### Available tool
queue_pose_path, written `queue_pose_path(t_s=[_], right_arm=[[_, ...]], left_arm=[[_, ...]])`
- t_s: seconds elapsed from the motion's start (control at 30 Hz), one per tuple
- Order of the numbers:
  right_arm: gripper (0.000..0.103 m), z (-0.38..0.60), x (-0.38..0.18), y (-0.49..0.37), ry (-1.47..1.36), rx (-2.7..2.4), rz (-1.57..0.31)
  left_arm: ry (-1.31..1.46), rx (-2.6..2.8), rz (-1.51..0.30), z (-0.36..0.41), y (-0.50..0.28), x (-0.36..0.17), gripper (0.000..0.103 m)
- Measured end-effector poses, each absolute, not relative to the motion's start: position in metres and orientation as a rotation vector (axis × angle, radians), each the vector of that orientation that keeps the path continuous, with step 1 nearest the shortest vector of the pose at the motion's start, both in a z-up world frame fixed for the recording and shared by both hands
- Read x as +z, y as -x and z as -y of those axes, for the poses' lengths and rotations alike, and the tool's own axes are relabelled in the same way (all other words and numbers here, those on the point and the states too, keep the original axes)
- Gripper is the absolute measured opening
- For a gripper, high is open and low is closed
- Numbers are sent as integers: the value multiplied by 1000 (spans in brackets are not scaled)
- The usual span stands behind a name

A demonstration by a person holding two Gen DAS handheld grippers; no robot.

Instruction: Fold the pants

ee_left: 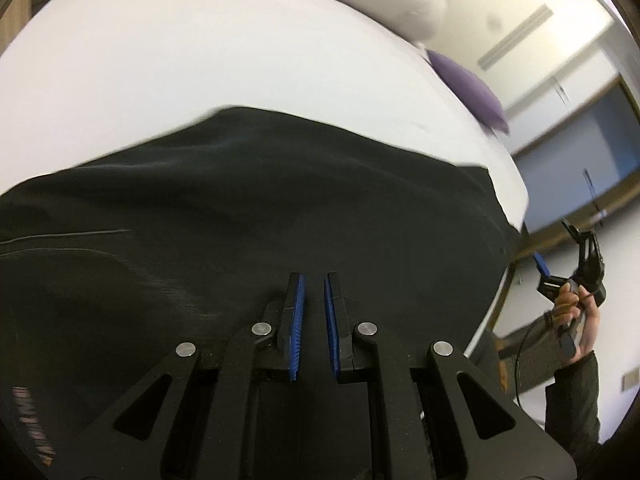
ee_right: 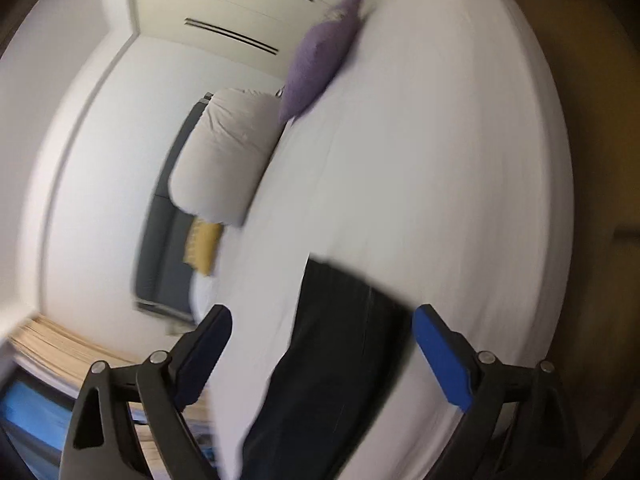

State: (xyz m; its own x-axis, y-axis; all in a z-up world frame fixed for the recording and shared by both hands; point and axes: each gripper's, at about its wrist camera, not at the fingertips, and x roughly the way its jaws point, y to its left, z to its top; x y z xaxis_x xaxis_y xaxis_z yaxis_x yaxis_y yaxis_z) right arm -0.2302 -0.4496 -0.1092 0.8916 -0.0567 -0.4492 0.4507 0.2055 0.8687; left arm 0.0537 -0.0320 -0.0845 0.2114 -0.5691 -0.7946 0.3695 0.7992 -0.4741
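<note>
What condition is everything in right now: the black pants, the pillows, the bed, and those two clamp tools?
Pants: spread flat on the bed, some wrinkles.
Bed: covered with a smooth white sheet.
White pillow: plump, at the bed's edge.
Purple pillow: lying on the bed.
Left gripper: jaws nearly closed over the pants.
Right gripper: jaws wide open, holding nothing.

light: even, soft indoor, bright on white bed (ee_left: pixel 160 60) | shadows: faint | blur: right wrist view heavily smeared, left mildly | distortion: strong fisheye bending, dark corners | black pants (ee_left: pixel 280 200) show little detail
</note>
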Motion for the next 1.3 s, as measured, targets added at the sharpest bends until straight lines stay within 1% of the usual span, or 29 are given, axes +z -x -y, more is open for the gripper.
queue_pose_path(t_s=[0.07,0.1,0.17,0.2,0.27,0.3,0.37,0.47,0.53,0.67,0.77,0.83,0.87,0.93,0.97,1.17,1.3], right_arm=[[79,442,-130,225,-1368,-355,-403],[77,437,-123,212,-1394,-356,-413],[75,444,-144,213,-1465,-317,-381],[71,456,-155,223,-1486,-317,-384],[71,460,-168,215,-1530,-294,-367],[70,461,-171,212,-1541,-285,-360],[68,460,-167,214,-1551,-273,-346],[64,464,-168,208,-1564,-239,-324],[57,462,-168,207,-1574,-206,-318],[52,459,-172,190,-1563,-175,-338],[44,461,-176,175,-1566,-172,-337],[30,461,-175,170,-1547,-179,-357],[26,460,-177,166,-1537,-181,-370],[13,461,-179,162,-1527,-186,-388],[11,460,-181,161,-1529,-193,-388],[9,463,-186,163,-1517,-218,-361],[9,451,-155,151,-1355,-289,-435]], left_arm=[[154,-663,-1216,50,-48,-93,10],[152,-664,-1230,54,-44,-98,10],[162,-661,-1237,57,-39,-107,10],[174,-662,-1236,55,-37,-110,10],[196,-666,-1247,48,-33,-111,10],[199,-667,-1249,30,-30,-112,10],[196,-664,-1248,19,-26,-116,10],[176,-656,-1240,23,-23,-118,10],[181,-657,-1240,22,-21,-119,10],[187,-658,-1242,15,-19,-120,10],[183,-660,-1240,7,-18,-119,10],[185,-661,-1241,10,-19,-120,10],[188,-662,-1242,9,-20,-120,10],[191,-662,-1243,23,-23,-123,10],[192,-662,-1243,24,-23,-123,10],[202,-669,-1245,24,-23,-124,10],[222,-673,-1248,20,-25,-125,10]])
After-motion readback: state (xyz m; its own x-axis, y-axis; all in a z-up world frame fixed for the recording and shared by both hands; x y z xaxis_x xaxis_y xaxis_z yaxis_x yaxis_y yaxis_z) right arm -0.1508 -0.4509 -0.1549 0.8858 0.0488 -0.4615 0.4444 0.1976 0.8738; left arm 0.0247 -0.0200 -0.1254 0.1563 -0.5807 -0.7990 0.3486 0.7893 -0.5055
